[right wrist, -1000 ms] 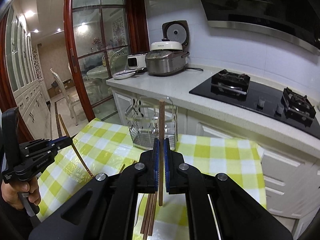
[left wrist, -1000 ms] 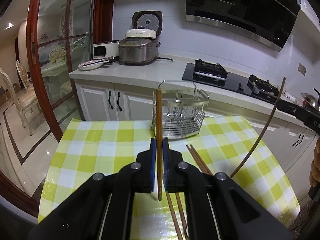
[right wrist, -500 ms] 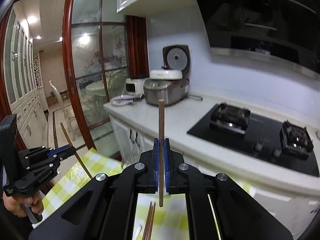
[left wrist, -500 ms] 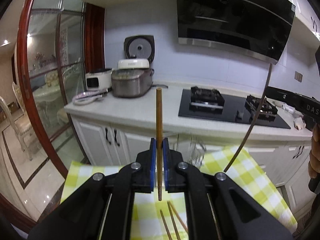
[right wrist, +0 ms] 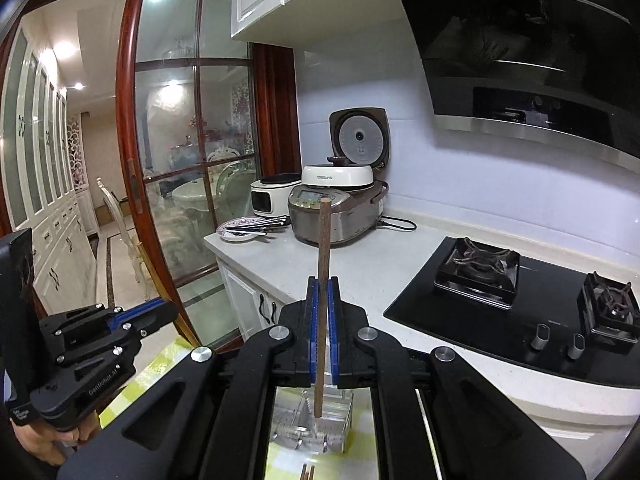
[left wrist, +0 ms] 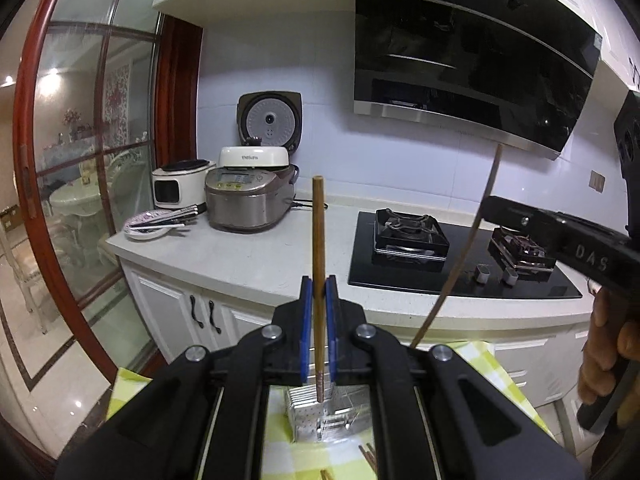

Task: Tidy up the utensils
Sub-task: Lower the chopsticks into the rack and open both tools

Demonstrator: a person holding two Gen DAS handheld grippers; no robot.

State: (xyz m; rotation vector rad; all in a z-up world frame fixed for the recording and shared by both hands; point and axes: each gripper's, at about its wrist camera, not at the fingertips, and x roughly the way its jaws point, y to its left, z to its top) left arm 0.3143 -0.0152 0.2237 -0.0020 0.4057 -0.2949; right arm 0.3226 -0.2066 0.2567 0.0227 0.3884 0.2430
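**Two upright chopsticks poised above the wire holder**

The left claw is clamped on a chopstick, and the right claw grips another chopstick; both sticks stand nearly vertical. The metal utensil holder sits on the checked desk directly below and slightly ahead of each stick's lower tip. Neither claw looks clearly nearer. The next move is probably a straight descent, long axis kept upright.

Each fisheye sits close behind its own gripper, tilted slightly down — toward the counter. Both share the rice cooker and hob — the left view from farther left.
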